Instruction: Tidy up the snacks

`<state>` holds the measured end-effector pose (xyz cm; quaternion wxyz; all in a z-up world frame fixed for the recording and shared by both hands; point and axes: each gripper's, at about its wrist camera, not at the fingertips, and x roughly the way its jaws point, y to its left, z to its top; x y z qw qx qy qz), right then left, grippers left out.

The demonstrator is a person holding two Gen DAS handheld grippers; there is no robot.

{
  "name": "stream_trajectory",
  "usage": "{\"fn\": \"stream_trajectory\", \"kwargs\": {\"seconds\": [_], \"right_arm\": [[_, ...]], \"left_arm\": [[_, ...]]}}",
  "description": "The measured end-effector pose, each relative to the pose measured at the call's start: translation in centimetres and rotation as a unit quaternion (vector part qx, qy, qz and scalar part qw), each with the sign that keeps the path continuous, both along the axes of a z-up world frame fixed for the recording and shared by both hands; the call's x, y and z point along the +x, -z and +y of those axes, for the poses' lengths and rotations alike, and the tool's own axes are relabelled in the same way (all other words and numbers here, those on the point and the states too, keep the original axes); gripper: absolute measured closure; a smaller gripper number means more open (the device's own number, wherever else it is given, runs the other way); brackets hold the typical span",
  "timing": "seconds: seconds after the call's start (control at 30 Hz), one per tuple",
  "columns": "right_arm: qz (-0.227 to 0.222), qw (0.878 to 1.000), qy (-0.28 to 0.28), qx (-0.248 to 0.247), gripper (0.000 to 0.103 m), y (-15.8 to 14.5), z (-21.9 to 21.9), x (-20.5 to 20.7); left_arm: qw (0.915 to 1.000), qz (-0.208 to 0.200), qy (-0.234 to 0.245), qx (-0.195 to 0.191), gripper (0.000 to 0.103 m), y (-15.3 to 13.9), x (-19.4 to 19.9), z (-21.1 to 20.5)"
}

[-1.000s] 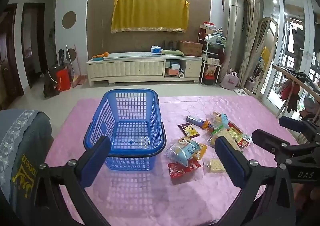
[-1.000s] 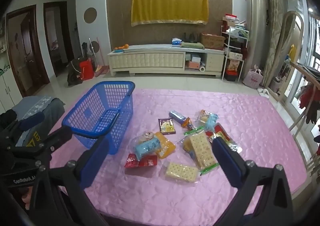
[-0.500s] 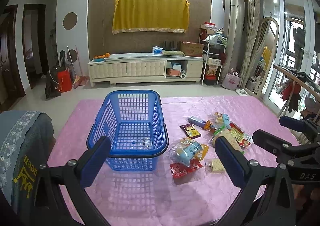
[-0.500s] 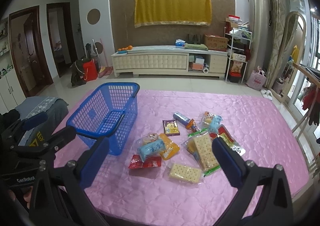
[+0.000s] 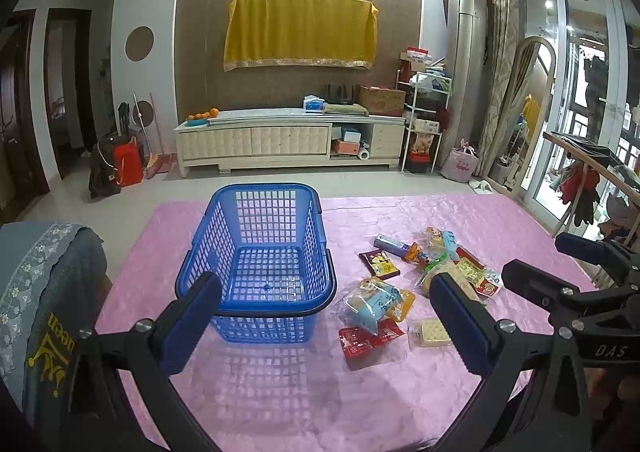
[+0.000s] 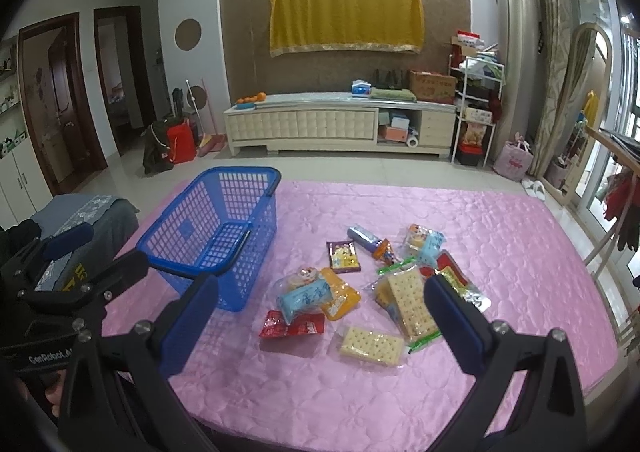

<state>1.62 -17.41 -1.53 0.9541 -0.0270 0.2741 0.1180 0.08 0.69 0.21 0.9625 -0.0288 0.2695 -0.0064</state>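
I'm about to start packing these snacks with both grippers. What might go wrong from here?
1. The snack packets overlap: the light blue wrapped snack lies on the orange packet and the red packet, so a grab may drag neighbours along.
2. The flat clear-wrapped cracker pack lies flush on the pink quilted tablecloth; fingers might pinch cloth.
3. The empty blue plastic basket looks light and could slide if bumped.
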Motion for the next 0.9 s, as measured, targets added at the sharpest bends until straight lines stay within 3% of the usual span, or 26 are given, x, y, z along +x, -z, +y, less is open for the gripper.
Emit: {"fn": "stream_trajectory", "kwargs": {"seconds": [0.9], "right_arm": [[0.001,1.000,-0.002,-0.001,0.000,0.13,0.30,-0.39]], "left_arm": [[1.0000,-0.006,0.001,-0.003,0.000,-0.25,-0.49,0.20]]}}
